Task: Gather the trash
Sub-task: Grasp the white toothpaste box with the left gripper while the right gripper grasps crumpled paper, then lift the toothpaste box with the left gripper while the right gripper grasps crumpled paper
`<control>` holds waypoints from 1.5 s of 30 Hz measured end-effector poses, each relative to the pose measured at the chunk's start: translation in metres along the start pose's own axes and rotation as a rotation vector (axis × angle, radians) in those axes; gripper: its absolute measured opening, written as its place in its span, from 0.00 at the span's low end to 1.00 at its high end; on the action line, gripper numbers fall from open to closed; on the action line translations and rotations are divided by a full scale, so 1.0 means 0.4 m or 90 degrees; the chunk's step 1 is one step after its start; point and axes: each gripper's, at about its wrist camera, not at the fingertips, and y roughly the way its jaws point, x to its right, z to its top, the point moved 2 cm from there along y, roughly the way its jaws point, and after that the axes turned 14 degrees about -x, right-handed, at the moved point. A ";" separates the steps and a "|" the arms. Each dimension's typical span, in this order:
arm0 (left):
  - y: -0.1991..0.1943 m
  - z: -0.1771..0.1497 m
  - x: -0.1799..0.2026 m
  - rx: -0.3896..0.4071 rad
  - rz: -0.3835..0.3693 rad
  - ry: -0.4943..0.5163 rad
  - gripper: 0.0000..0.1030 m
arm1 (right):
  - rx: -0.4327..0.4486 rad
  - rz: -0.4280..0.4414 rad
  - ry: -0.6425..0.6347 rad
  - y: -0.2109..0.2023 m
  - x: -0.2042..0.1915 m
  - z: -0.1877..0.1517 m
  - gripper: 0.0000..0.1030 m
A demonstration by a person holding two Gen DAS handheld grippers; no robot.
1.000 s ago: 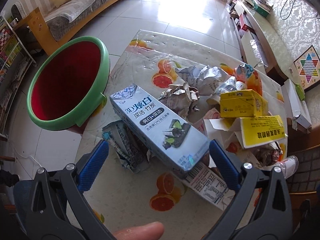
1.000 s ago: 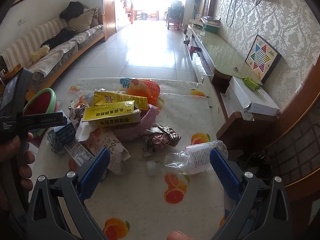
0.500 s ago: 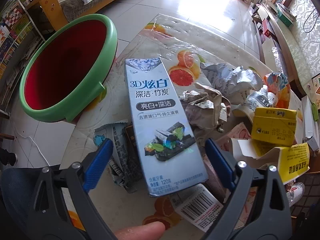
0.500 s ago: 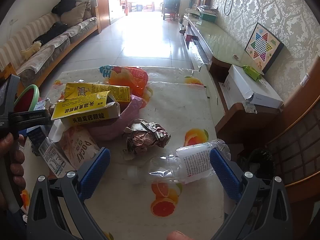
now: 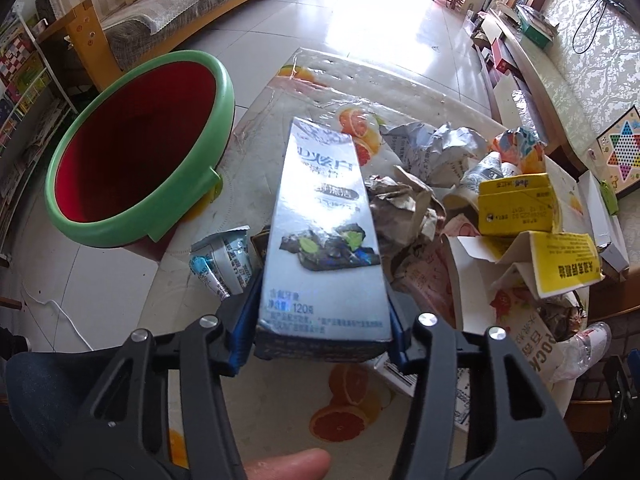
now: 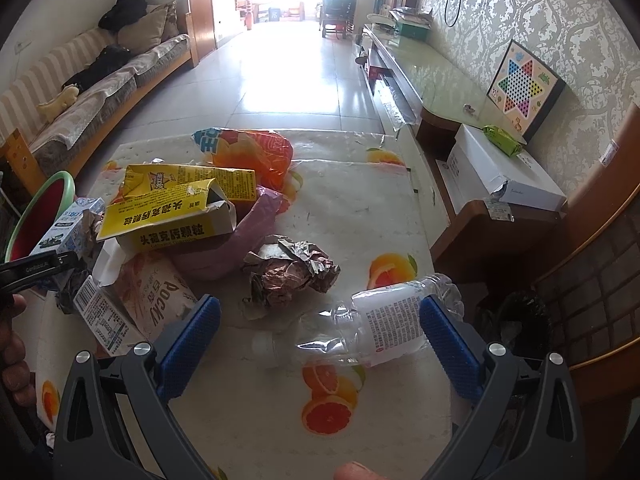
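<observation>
At the far left, just off the table edge, stands the round green-rimmed plastic bin with a red inside, its mouth open toward the table and nothing showing inside it. To the right of the bin, the left gripper is now clamped on the near end of the long silver-blue cardboard toothpaste box; a second ago its blue pads stood wide on either side of that box, which lay on the heap. The box now juts forward from the jaws, its far end toward the bin's right rim, above a crumpled blue-and-white foil tube left on the orange-print plastic tablecloth. So the pick looks made, and what remains, as I judge it, is a short swing left over the bin and a release.

Further right of the bin lies the rest of the heap: crumpled grey paper, torn yellow cartons, an orange snack bag. Farthest right, the right gripper hangs with fingers spread and empty, straddling a squashed clear plastic bottle lying on its side, probably its next pick.
</observation>
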 end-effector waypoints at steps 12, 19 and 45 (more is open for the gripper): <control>-0.148 -0.055 0.005 0.097 -0.003 0.086 0.49 | 0.001 0.013 0.034 0.005 0.041 -0.008 0.93; -0.191 -0.093 0.011 0.114 -0.022 0.121 0.49 | -0.026 0.032 0.021 0.085 0.028 0.033 0.93; -0.201 -0.109 0.005 0.116 -0.034 0.140 0.49 | -0.117 -0.004 -0.054 0.281 -0.037 0.101 0.52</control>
